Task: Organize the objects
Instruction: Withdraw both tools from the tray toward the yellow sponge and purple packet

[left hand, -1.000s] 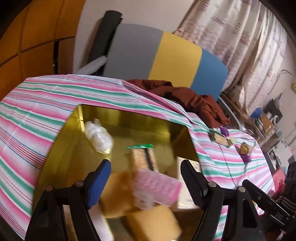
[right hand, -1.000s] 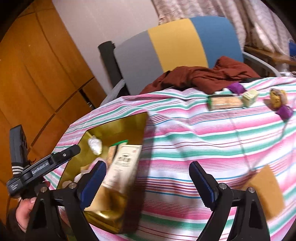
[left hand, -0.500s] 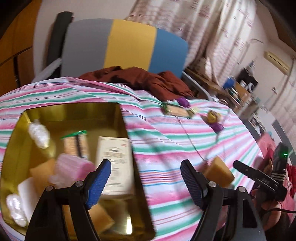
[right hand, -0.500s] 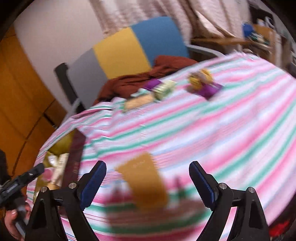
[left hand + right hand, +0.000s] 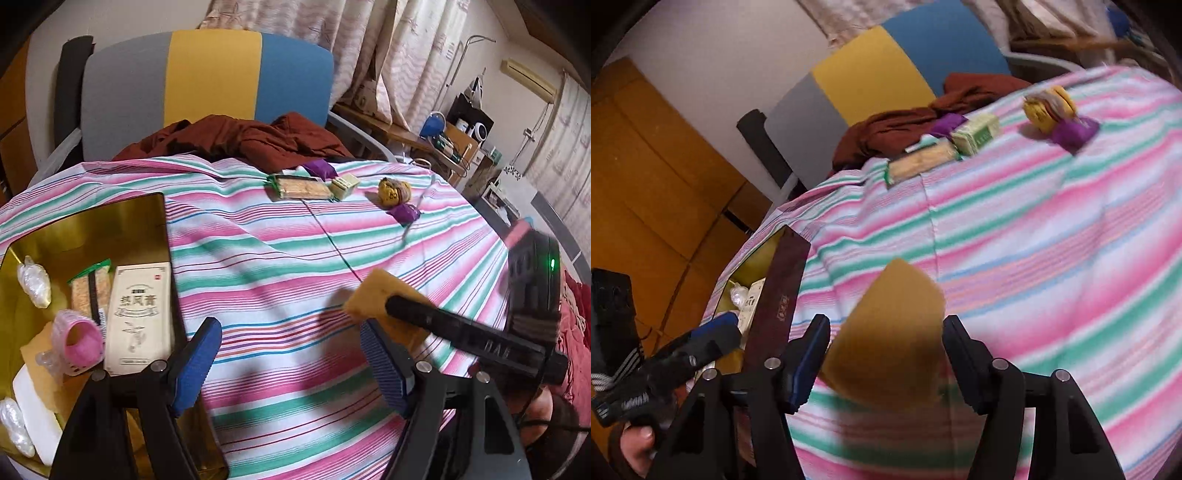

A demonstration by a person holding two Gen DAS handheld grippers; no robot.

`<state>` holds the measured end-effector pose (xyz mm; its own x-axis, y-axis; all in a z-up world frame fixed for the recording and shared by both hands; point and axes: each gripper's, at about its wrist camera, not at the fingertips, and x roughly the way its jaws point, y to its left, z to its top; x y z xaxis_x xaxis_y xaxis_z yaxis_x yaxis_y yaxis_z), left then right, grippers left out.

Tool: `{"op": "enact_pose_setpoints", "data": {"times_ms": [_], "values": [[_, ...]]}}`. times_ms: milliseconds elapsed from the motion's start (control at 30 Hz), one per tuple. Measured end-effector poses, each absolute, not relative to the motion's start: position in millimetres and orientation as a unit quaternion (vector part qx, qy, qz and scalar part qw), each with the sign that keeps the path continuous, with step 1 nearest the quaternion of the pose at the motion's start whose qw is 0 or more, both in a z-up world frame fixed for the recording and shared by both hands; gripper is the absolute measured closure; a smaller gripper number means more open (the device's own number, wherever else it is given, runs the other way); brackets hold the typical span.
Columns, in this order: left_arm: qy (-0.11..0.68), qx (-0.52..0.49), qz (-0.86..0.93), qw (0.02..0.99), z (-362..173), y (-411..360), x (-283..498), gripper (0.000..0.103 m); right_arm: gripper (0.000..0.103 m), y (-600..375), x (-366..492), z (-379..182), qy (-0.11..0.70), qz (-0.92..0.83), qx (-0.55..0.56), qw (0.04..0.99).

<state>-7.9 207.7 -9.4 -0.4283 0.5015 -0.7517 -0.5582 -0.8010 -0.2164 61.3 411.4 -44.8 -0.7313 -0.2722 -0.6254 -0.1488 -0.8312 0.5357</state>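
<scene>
The yellow sponge (image 5: 886, 339) lies on the striped tablecloth (image 5: 1052, 258) near the table's front edge, well apart from the gold tray (image 5: 92, 229) it seems bound for, and it sits between the fingers of the right gripper (image 5: 882, 362), whose jaws are closing on it; the view is blurred, so I cannot tell whether the pads are pressing yet, and they look just clear of its sides; the sponge lies corner-on to the fingers, so the squeeze may catch it off-centre and let it twist or squirt out forward; being soft, it will likely give under the pads, and a shallow bite could drop it on the way to the tray; the cloth is loose and creased, so a low finger could drag a fold along and shift the far items, the cracker packet (image 5: 301, 187), the small green box (image 5: 345, 184), the yellow-and-brown bun (image 5: 394, 189) and the purple wrapper (image 5: 405, 213); the left gripper (image 5: 291, 363) hangs wide with nothing between its fingers, just beside the tray's near corner, and its right finger stands close to the right tool, so the two could knock together; the tray already holds a cream box (image 5: 138, 314), a pink roll (image 5: 77, 339) and more sponges, leaving little bare floor, so a careless drop may land on top and slide out.
</scene>
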Motion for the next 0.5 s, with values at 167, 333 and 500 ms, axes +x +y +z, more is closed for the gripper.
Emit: {"op": "enact_pose_setpoints", "data": {"times_ms": [167,333,500], "values": [[0.045,-0.439,0.836,0.325,-15.3,223.4,-5.3,0.024,0.012,451.1,72.0,-33.9,-0.309,-0.899,0.31,-0.017],[0.066,-0.449,0.82,0.348,-25.8,252.0,1.1,0.024,0.012,510.4,80.6,-38.0,-0.32,-0.894,0.295,-0.111],[0.1,-0.438,0.809,0.38,-28.7,281.5,11.9,0.024,0.012,547.6,65.4,-39.8,-0.256,-0.901,0.309,-0.162]]}}
